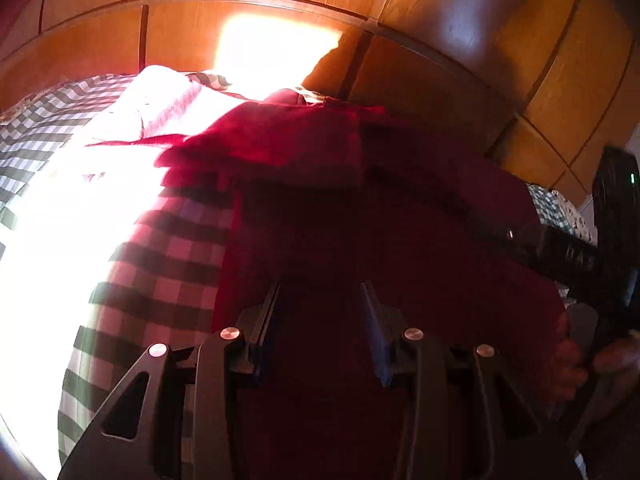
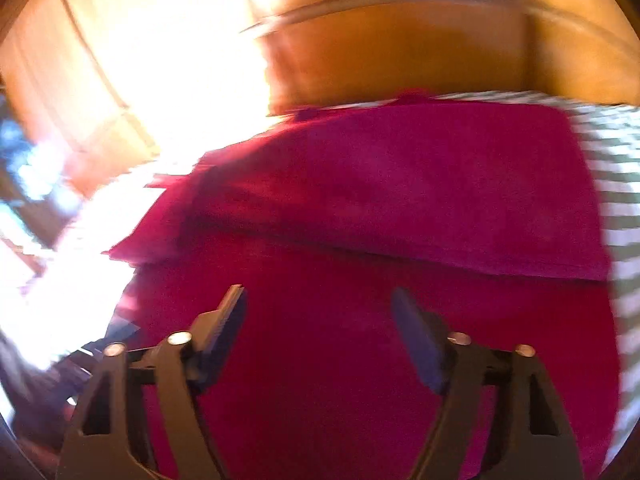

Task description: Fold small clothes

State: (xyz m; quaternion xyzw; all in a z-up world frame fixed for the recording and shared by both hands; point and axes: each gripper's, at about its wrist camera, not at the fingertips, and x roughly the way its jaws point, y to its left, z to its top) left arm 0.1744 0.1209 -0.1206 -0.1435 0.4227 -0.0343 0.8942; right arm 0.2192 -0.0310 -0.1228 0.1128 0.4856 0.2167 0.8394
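Observation:
A dark red garment lies on a green-and-white checked cloth, with a folded layer on its far part. My left gripper hovers over the near part of the garment, jaws open, nothing between them. In the right wrist view the same red garment fills the frame, blurred by motion, with a fold edge running across the middle. My right gripper is wide open and empty just above the near layer. The other gripper's black body shows at the right of the left wrist view.
A pale pink cloth lies beyond the red garment in strong sunlight. Wooden panelled cabinet doors stand behind the surface. The checked cloth also shows at the right. Glare washes out the left side of both views.

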